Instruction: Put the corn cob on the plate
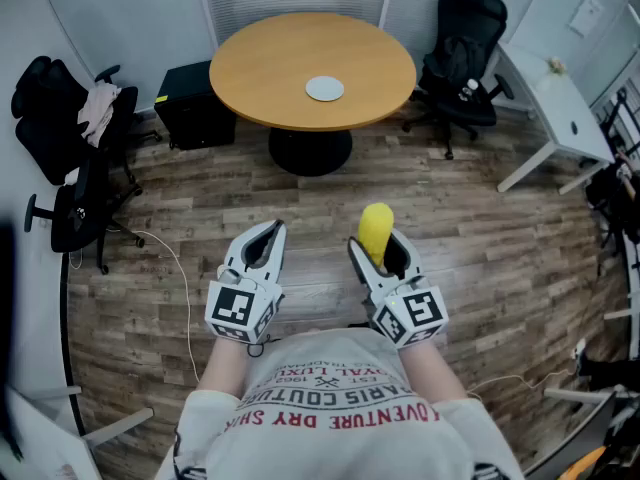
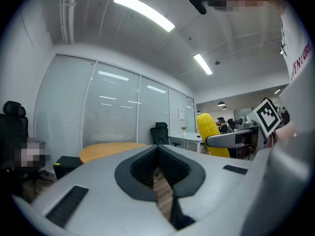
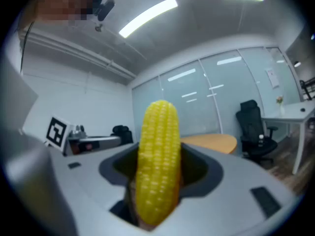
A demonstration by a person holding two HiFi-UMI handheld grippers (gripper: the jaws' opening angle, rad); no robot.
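I hold the cob [image 3: 157,166] upright in my right gripper [image 1: 377,242], whose jaws pinch its lower part. The cob's bottom end is hidden between them. My left gripper [image 1: 272,232] is just beside it, with its jaws pressed together at the tips and nothing between them. The plate [image 1: 325,89] sits well ahead on the round table [image 1: 260,63], too small to show detail.

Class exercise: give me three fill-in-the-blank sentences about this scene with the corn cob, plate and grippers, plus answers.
The right gripper is shut on the yellow ____.
The plate lies on the round wooden ____.
The left gripper, fingers together, holds ____.
Missing words: corn cob; table; nothing.
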